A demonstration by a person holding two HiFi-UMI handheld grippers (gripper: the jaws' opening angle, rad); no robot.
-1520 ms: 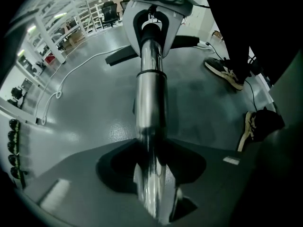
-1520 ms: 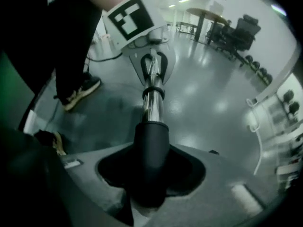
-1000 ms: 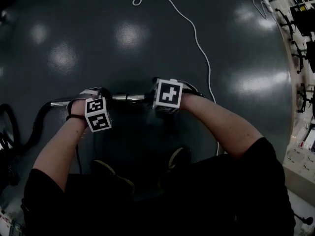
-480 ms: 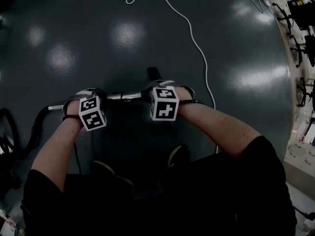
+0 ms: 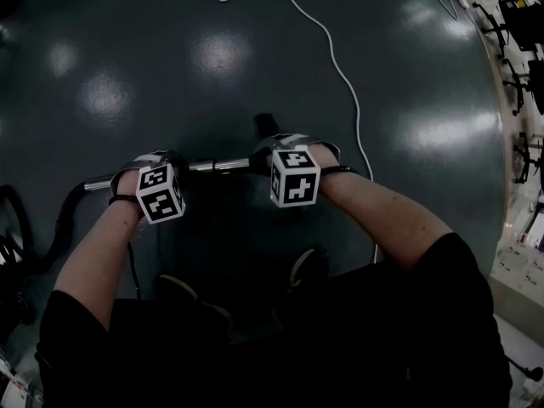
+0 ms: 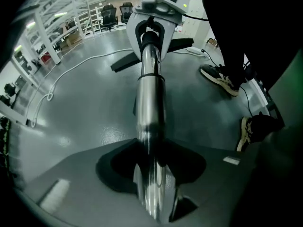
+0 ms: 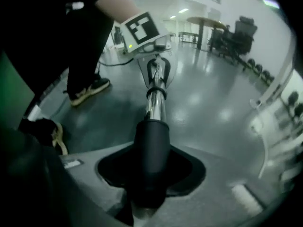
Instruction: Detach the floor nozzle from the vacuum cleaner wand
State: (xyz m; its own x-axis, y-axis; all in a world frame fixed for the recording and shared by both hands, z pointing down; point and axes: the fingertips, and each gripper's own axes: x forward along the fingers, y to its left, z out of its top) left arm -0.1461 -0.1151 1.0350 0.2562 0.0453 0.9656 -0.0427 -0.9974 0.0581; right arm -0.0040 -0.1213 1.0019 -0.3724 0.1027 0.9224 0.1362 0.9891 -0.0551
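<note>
Wand (image 5: 217, 166) runs level, spanning both tongs. L gripper (image 6: 150, 183) is clamped on its chrome part; R gripper (image 7: 149, 183) grips the black collar (image 7: 151, 145), prob. the nozzle's neck. Floor nozzle (image 6: 124, 62) sits just beyond R gripper, w/ collar unseparated.

Floor (image 5: 255, 66): glossy grey, reflecting overhead lights (image 7: 183, 10) | white cable (image 5: 340, 66) trailing across it | office chairs (image 7: 244, 30) standing at edge
</note>
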